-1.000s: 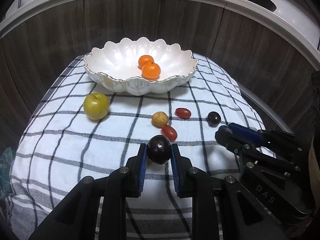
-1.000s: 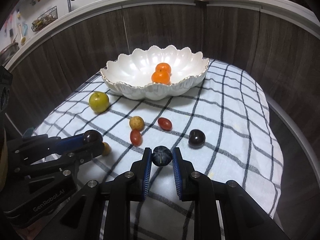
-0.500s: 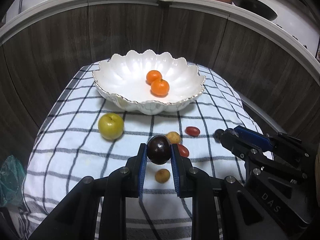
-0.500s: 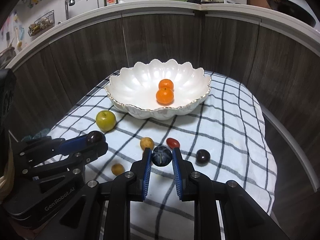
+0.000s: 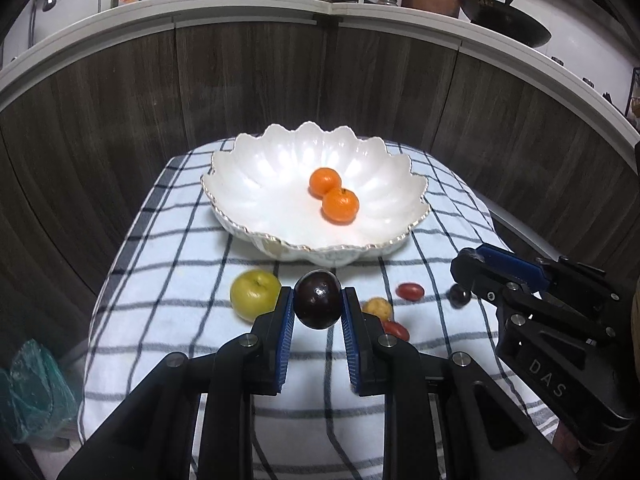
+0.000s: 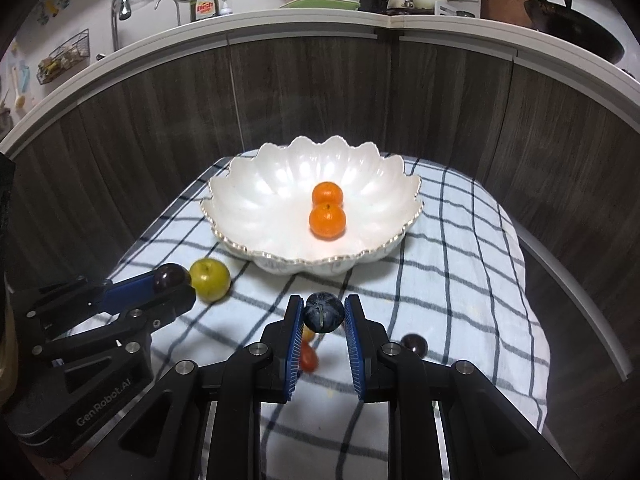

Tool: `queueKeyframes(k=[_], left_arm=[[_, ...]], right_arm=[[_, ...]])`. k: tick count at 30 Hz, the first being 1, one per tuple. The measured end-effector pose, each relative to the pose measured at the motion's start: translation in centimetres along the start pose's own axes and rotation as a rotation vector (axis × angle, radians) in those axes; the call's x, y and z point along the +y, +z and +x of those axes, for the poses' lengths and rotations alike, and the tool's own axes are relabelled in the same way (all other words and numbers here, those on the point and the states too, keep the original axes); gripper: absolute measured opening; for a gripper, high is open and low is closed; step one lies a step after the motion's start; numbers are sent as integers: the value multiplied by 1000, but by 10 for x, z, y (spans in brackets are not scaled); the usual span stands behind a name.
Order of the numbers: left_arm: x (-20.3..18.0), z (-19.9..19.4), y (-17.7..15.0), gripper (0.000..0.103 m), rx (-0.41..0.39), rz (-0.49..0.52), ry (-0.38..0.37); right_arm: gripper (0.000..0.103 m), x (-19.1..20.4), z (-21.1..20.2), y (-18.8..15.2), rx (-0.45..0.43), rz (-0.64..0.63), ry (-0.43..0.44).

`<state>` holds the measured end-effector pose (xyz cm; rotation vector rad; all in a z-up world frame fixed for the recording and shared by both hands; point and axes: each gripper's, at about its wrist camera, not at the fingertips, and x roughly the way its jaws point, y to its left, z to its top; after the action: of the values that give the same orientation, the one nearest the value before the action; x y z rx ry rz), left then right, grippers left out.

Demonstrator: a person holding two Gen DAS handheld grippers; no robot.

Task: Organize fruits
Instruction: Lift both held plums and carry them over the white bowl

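My left gripper (image 5: 317,300) is shut on a dark purple plum (image 5: 318,299), held in the air over the checked cloth (image 5: 168,264) short of the bowl. My right gripper (image 6: 323,313) is shut on a small dark blue fruit (image 6: 323,312), also lifted above the cloth. A white scalloped bowl (image 5: 248,184) (image 6: 248,200) stands at the far end with two oranges (image 5: 334,196) (image 6: 327,210) in it. On the cloth lie a green apple (image 5: 254,295) (image 6: 210,280), a small yellow fruit (image 5: 378,307), two red cherry tomatoes (image 5: 410,290) (image 6: 308,358) and a dark plum (image 6: 415,345).
Dark wooden cabinet fronts (image 5: 248,80) curve close behind and beside the small cloth-covered table. A counter above carries dish soap (image 6: 206,6), plates and a wok (image 5: 504,20). A green plastic bag (image 5: 32,396) lies on the floor at left.
Both grippers have risen with their fruits still gripped, so the bowl and loose fruits sit lower in each view. The fruits on the cloth have not moved.
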<state>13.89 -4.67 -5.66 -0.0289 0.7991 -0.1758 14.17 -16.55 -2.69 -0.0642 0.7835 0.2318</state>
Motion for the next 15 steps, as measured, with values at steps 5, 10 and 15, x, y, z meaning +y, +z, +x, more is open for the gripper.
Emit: queueKeyframes(k=[5, 10, 15], left_arm=[[8, 5, 15, 24, 2, 5, -8], [15, 12, 31, 24, 6, 4, -13], [23, 18, 48, 24, 1, 0, -20]], right_arm=[[22, 3, 2, 13, -15, 22, -21], [22, 1, 5, 30, -33, 54, -36], [22, -1, 10, 47, -45, 73, -47]])
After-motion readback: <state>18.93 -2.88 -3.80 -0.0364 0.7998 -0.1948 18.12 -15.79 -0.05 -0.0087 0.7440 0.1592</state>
